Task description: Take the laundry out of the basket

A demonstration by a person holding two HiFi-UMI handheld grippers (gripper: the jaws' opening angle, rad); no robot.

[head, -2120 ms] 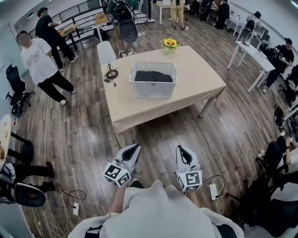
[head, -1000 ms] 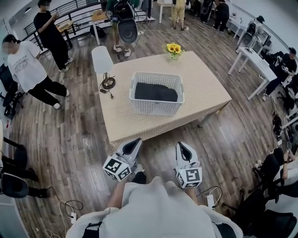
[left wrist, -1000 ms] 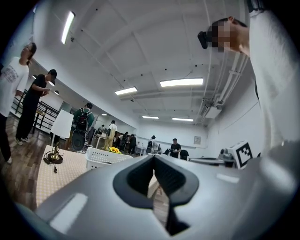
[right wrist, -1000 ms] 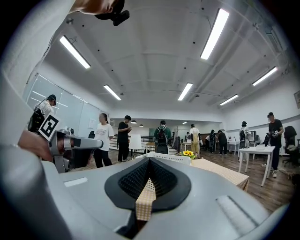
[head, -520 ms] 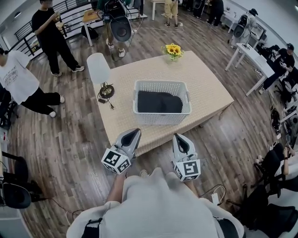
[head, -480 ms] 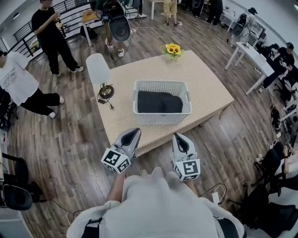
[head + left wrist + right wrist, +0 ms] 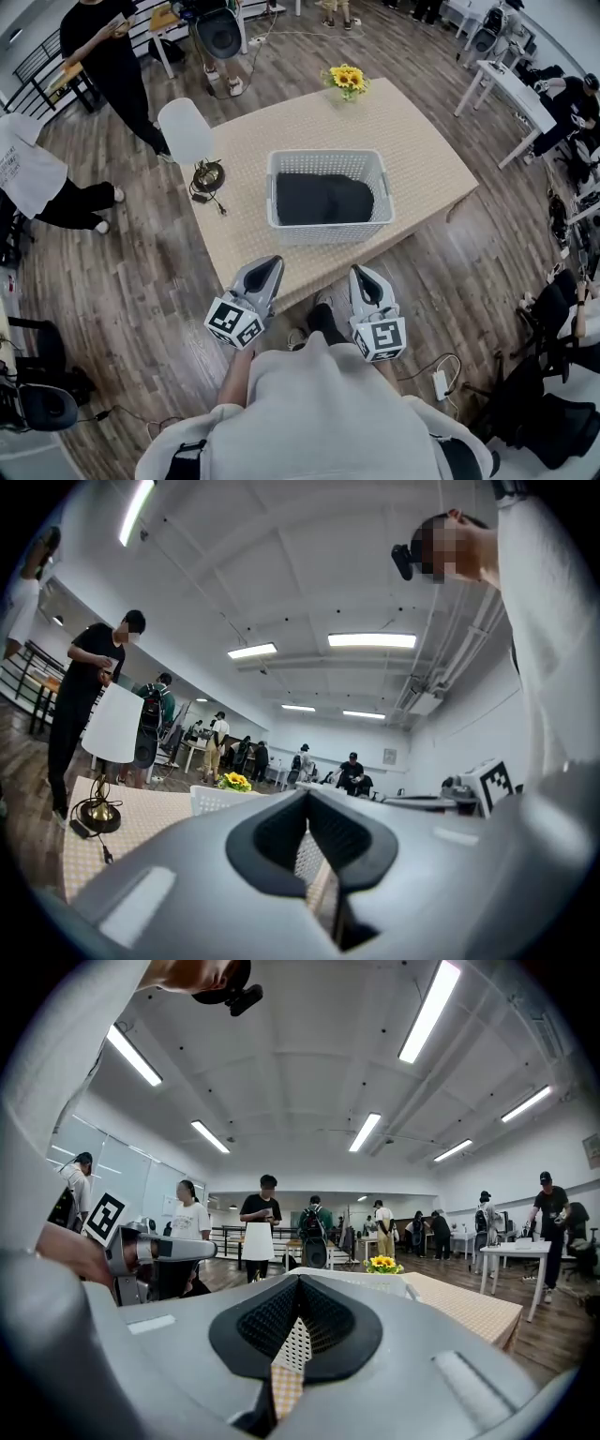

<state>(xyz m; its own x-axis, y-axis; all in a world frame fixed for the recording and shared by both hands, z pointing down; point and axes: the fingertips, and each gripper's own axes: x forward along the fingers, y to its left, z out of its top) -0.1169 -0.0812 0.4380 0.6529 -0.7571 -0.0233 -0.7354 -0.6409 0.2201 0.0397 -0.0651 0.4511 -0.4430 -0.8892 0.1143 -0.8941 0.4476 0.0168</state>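
as they hung short of the basket (image 7: 333, 232), the left hand-held gripper (image 7: 268, 266) and the right hand-held gripper (image 7: 362, 276) were closed on nothing.

Surface (image 7: 427, 155), checked cloth: one.
White basket (image 7: 330, 156): one.
Dark laundry heap (image 7: 323, 199) in the basket: one; separate pieces cannot be told apart.
Sunflower bunch (image 7: 346, 78): one.
Table lamp (image 7: 185, 129), white shade: one.
Grippers: two, left gripper (image 7: 270, 265) and right gripper (image 7: 363, 274).
Marker cubes: two, one per gripper.
People standing left of the surface: two, one in black (image 7: 108, 47), one in a white shirt (image 7: 23, 173). More stand further off; number uncertain.
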